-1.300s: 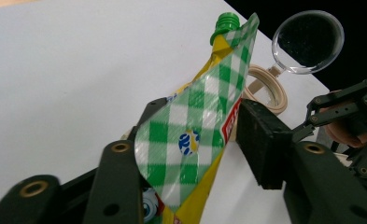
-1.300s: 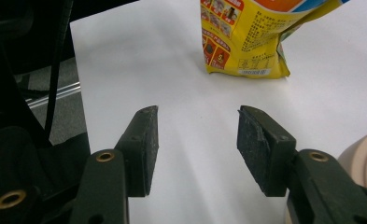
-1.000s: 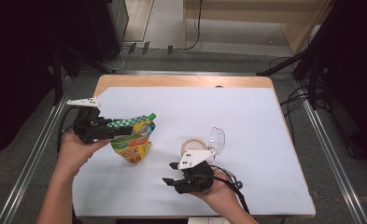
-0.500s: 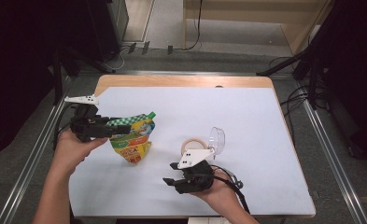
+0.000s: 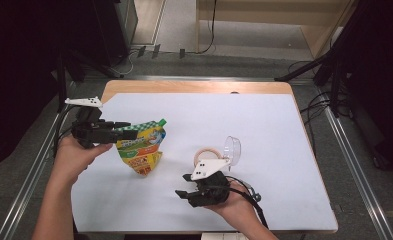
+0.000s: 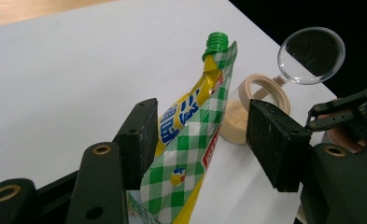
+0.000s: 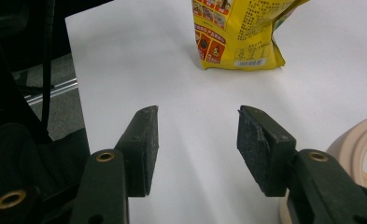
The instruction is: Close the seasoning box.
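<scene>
The left hand-held gripper (image 5: 121,131) points level at the pouch (image 5: 141,147), which stands upright on the white tabletop (image 5: 284,150). In the left gripper view the pouch (image 6: 190,140) rises between the jaws, its upper edge against or just beside the left pad, the right pad well clear of it; the jaws have just been opening and stand apart. Its green cap (image 6: 215,45) sits beyond the jaw tips. Past the pouch stands a small jar (image 6: 256,107) with its clear lid (image 6: 311,54) tipped up. The right hand-held gripper (image 5: 186,186) rests low near the tabletop's near edge, jaws apart with nothing between them; the pouch (image 7: 239,32) stands ahead of it, well apart, and the jar (image 5: 207,154) just beside its right.
</scene>
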